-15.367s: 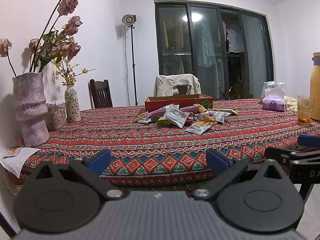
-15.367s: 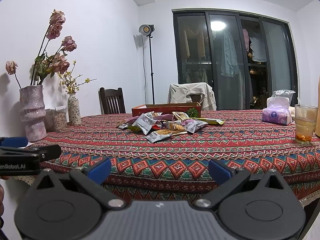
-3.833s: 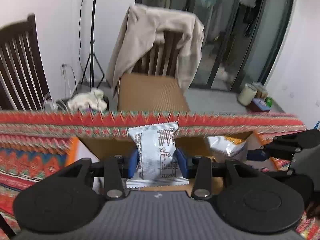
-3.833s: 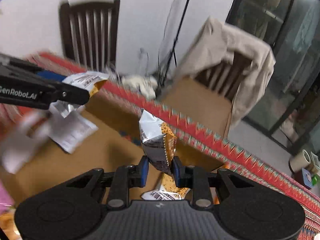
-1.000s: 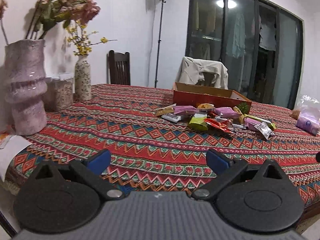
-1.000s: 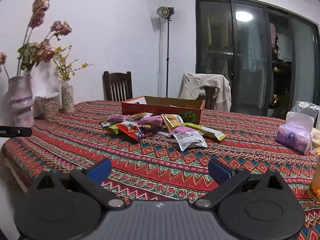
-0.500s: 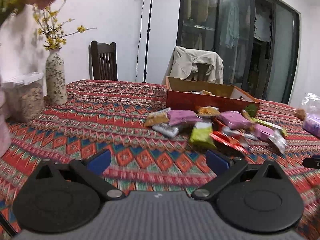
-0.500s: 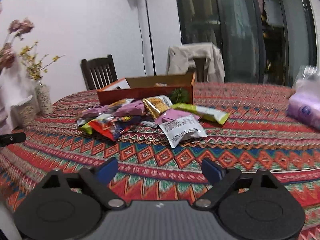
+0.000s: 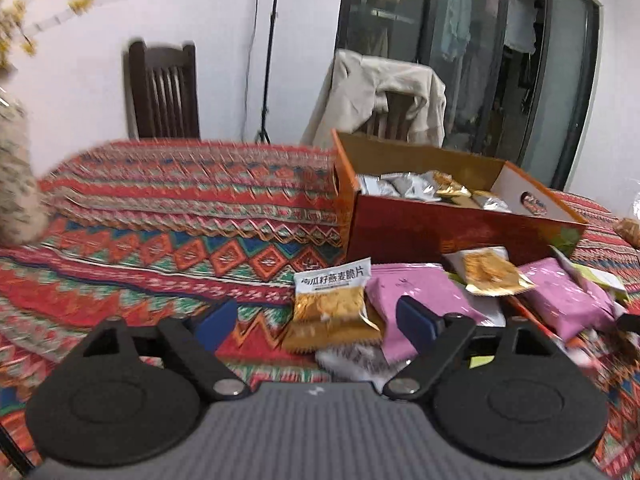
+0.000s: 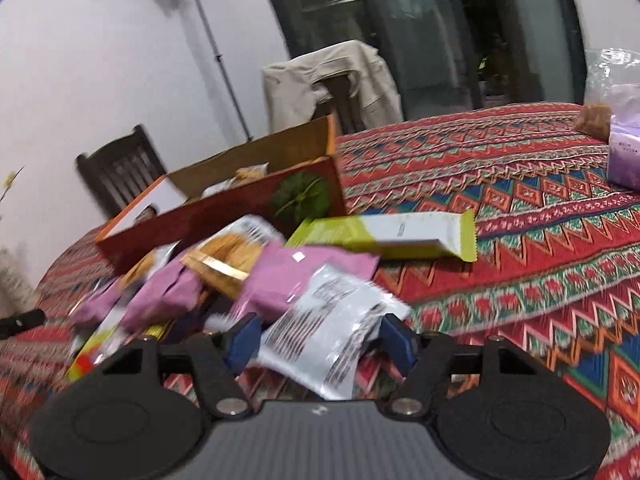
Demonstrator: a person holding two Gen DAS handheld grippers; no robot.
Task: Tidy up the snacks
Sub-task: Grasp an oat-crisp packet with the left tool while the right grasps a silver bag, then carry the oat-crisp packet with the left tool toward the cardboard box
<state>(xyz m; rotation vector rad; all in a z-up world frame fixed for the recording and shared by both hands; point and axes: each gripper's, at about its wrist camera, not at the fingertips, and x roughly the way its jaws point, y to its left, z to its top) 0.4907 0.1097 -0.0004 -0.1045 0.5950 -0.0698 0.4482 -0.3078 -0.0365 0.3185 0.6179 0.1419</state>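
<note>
A pile of snack packets lies on the patterned tablecloth in front of an open orange cardboard box (image 9: pixel 416 232) that holds several silver and gold packets (image 9: pixel 416 188). My left gripper (image 9: pixel 316 322) is open, its jaws on either side of a gold oat-crisp packet (image 9: pixel 332 304), with a pink packet (image 9: pixel 416 292) by the right finger. My right gripper (image 10: pixel 320 340) is open around a silver packet (image 10: pixel 324 328) at the near edge of the pile, not clamped. The box also shows in the right wrist view (image 10: pixel 224 208).
A long yellow-green bar (image 10: pixel 392 236) lies right of the pile. A purple tissue pack (image 10: pixel 624 148) stands at the far right. A speckled vase (image 9: pixel 16 200) stands at the left. Two chairs (image 9: pixel 164 92) stand behind the table.
Both grippers have moved forward and down to the snack pile. The left now straddles the gold packet, the right the silver packet. Both stay open.
</note>
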